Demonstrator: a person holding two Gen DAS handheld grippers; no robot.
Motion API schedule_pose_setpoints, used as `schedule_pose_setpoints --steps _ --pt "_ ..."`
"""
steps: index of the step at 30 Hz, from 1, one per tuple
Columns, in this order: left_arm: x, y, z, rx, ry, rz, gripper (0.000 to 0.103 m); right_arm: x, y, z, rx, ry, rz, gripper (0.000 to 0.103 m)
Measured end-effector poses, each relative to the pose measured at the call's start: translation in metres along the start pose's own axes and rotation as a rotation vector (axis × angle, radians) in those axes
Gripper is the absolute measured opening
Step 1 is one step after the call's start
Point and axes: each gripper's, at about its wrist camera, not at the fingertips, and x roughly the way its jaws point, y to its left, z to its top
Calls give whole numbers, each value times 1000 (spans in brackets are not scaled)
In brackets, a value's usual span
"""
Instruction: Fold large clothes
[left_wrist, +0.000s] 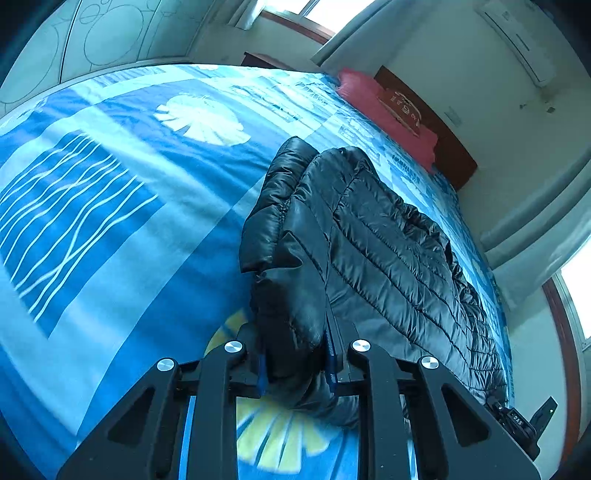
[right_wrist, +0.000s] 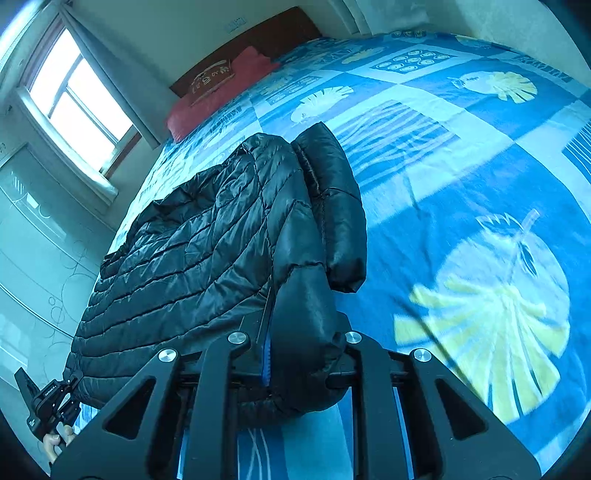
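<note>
Black quilted jacket (left_wrist: 388, 240) is pinched at its near edge by left gripper (left_wrist: 295, 354) and right gripper (right_wrist: 306, 354) above a blue-patterned bed (left_wrist: 110, 221).

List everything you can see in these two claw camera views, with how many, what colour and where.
puffer jacket: one, black, lying on the bed, near edge pinched in both claws
bedspread: one, blue with white and yellow leaf prints, covering the bed
pillow: one, red, at the head of the bed
headboard: one, dark brown, against the wall behind the pillow
air conditioner: one, white, high on the wall
window: one, bright, with a grey curtain, beside the bed
left claw: one, black, shut on the jacket
right claw: one, black, shut on the jacket
hand: one, holding the left claw's grip, bottom left corner of the right view
</note>
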Motion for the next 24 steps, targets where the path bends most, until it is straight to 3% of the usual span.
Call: schedule_pose_setpoints --steps 9,24 --pt "-24 13 -20 -6 10 -3 23 -21 -9 -25 -3 15 2 17" --pt "-47 28 -23 -40 30 -16 23 -46 -18 -47 -7 53 11 17"
